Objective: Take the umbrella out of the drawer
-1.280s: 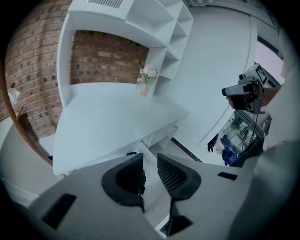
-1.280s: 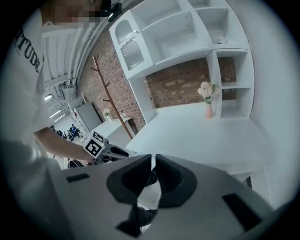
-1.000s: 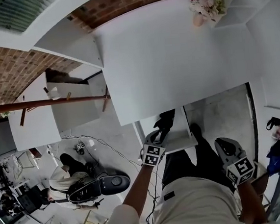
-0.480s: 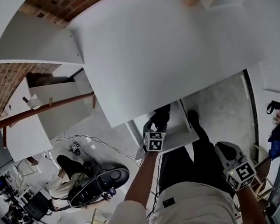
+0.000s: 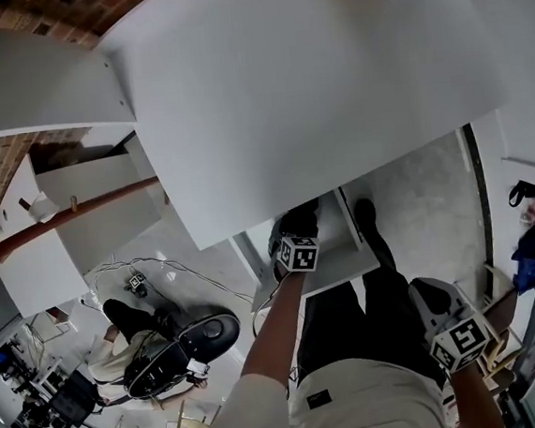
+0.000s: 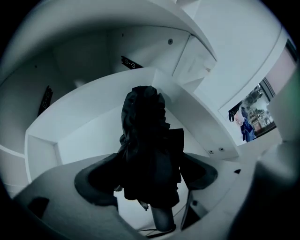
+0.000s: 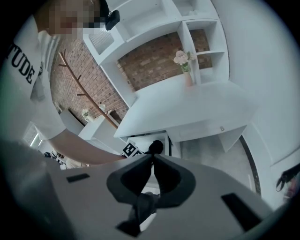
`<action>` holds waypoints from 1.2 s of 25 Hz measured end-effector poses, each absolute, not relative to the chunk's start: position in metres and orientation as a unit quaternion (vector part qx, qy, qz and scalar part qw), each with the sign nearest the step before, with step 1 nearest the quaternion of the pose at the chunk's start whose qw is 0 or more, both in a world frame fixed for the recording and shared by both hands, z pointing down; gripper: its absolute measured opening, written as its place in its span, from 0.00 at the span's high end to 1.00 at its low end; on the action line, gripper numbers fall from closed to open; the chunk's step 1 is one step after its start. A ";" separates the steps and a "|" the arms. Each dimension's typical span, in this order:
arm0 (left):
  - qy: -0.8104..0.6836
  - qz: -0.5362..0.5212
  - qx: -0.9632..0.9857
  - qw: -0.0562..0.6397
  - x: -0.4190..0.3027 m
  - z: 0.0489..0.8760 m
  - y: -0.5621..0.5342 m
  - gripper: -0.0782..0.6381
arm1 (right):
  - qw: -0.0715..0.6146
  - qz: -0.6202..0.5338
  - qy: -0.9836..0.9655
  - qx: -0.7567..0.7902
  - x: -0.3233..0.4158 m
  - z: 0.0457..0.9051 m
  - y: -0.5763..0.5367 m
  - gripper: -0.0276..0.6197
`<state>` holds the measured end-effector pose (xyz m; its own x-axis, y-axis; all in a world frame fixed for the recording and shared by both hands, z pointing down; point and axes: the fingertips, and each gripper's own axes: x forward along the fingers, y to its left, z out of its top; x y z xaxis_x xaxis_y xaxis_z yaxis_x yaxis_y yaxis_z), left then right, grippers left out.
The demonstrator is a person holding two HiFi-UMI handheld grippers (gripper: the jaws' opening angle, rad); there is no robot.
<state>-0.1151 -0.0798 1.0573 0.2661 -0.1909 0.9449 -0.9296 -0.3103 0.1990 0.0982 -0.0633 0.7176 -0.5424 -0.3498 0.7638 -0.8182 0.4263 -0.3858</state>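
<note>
Left claw [image 6: 152, 166] was opening – umbrella [image 6: 143, 126] lay between its jaws, drawer [image 6: 89, 136] walls around both, right claw [image 7: 151, 159] closed, empty, well apart.

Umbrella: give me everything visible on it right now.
The umbrella is black and folded, its cloth bunched in loose pleats, with a short grey stub, handle or tip, at the near end. It lies lengthwise in the open white drawer. The left gripper is over it, jaws opening, with the near end between them; whether they touch the cloth cannot be told.
</note>
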 end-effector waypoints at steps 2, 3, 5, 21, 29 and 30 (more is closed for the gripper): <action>-0.415 0.447 0.671 0.421 -0.115 1.065 -0.080 0.35 | 0.303 0.389 -0.786 0.373 0.100 0.718 -0.065 0.91; -0.417 0.445 0.667 0.428 -0.114 1.069 -0.080 0.35 | 0.304 0.391 -0.783 0.375 0.101 0.719 -0.065 0.91; -0.424 0.437 0.658 0.444 -0.114 1.079 -0.081 0.35 | 0.308 0.393 -0.780 0.378 0.105 0.721 -0.065 0.91; -0.356 0.486 0.681 0.415 -0.126 1.072 -0.072 0.58 | 0.296 0.389 -0.779 0.393 0.100 0.719 -0.080 0.91; -0.335 0.489 0.692 0.413 -0.144 1.033 -0.057 0.58 | 0.274 0.359 -0.805 0.386 0.083 0.697 -0.096 0.91; -0.333 0.487 0.695 0.412 -0.144 1.027 -0.056 0.58 | 0.272 0.354 -0.808 0.385 0.081 0.693 -0.098 0.91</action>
